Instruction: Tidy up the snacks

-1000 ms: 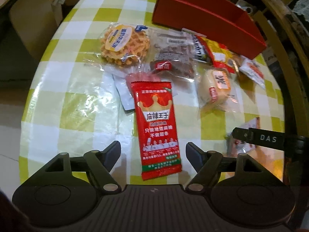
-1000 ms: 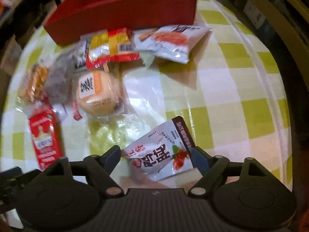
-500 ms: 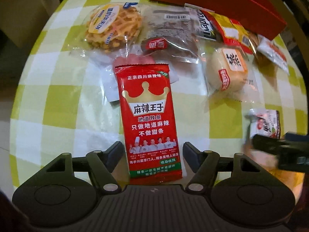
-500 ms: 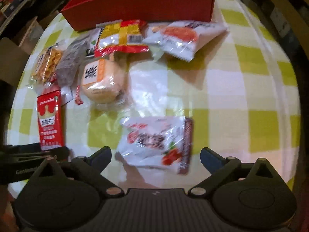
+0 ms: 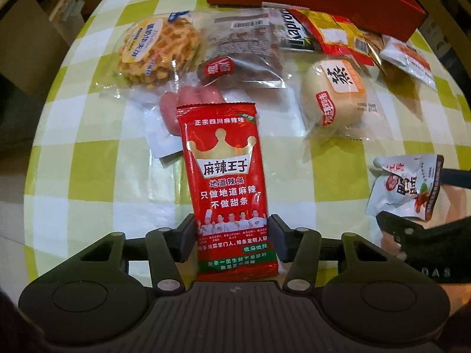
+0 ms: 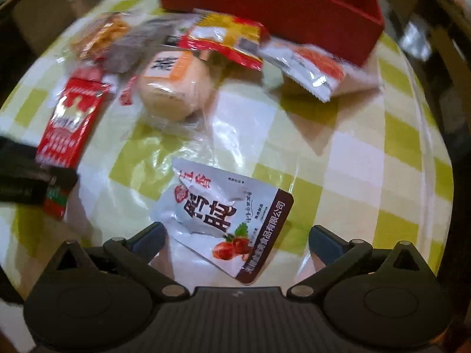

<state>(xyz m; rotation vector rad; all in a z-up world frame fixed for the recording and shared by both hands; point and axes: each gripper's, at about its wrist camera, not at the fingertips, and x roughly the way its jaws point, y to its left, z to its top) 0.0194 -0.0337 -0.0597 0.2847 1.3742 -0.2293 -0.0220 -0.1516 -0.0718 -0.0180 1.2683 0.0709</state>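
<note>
The left gripper (image 5: 232, 239) points steeply down over a table (image 5: 88, 176) covered in a green-and-white checked cloth. Its jaws are closing on the lower end of a red snack packet (image 5: 228, 188), one finger at each long side, just at the packet's edges; whether the pads press yet cannot be told. The packet lies flat near the table's front edge, its top end overlapping a pink sausage pack (image 5: 188, 103).

The right gripper (image 6: 235, 238) stands wide, its fingers apart on either side of a white pouch (image 6: 223, 220) with a dark red edge, touching neither side. The pouch lies flat, tilted, toward the front right of the table.

Further back sit a wrapped waffle (image 5: 159, 50), a clear pack of brown pieces (image 5: 241, 47), a round bun in clear wrap (image 5: 335, 94), a red-and-yellow packet (image 5: 332, 35) and a white-and-orange packet (image 6: 318, 70). A red box (image 6: 294, 8) stands at the table's far edge, behind them all.
</note>
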